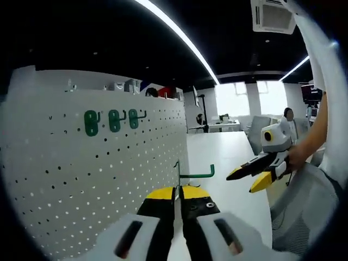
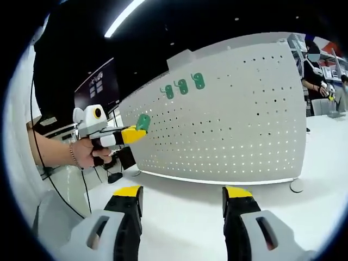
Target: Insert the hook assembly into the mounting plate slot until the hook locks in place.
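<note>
A white pegboard mounting plate [image 1: 98, 179] stands upright on the table, with three green hooks [image 1: 111, 120] mounted near its top. My left gripper [image 1: 178, 192] is shut on a green hook assembly [image 1: 198, 175], held just off the board's near edge; its arm points right. The right gripper [image 1: 243, 182], held in a hand, hovers open to the right. In the right gripper view, the pegboard [image 2: 228, 125] faces me with its three mounted hooks [image 2: 182, 86]. The left gripper [image 2: 135, 132] holds the green hook [image 2: 143, 122] at the board's left end. My right gripper [image 2: 182, 192] stands wide open, holding nothing.
The white table [image 1: 228, 152] runs back past the board. A grey chair [image 1: 304, 212] sits at the right beside the person's arm. The board's round foot [image 2: 296, 186] rests on the table at the right. People stand at desks far behind [image 2: 312, 70].
</note>
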The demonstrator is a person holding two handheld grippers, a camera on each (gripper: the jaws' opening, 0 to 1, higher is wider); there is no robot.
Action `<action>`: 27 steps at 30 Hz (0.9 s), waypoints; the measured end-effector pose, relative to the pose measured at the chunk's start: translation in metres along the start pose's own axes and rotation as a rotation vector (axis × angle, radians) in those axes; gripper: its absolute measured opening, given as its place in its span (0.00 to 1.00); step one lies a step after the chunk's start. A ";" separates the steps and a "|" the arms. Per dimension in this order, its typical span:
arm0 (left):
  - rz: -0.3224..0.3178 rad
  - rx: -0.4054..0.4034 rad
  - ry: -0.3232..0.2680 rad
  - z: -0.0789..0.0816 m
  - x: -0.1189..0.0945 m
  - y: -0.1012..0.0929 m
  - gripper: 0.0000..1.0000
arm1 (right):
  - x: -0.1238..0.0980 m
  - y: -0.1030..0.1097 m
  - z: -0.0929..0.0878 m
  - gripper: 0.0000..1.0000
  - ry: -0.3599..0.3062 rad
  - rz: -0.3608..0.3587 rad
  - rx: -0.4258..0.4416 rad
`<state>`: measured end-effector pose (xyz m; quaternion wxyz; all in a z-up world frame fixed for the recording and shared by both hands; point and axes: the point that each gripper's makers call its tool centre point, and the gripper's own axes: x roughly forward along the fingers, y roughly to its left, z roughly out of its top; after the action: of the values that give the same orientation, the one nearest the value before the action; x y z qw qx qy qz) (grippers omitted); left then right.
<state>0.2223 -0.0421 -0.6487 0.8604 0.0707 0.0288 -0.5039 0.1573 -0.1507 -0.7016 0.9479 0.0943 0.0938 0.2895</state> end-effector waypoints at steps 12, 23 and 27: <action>0.006 -0.009 0.000 -0.002 0.000 -0.003 0.03 | 0.001 0.015 0.037 0.62 -0.172 0.053 0.016; 0.019 -0.009 0.006 -0.005 -0.002 -0.001 0.03 | 0.008 0.025 0.045 0.62 -0.191 0.105 0.151; 0.023 -0.010 0.005 -0.005 -0.002 -0.001 0.03 | 0.012 0.025 0.045 0.60 -0.196 0.126 0.261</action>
<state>0.2208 -0.0402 -0.6532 0.8664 0.0678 0.0327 -0.4936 0.1643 -0.1292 -0.6540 0.9122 0.2502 0.0314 0.3231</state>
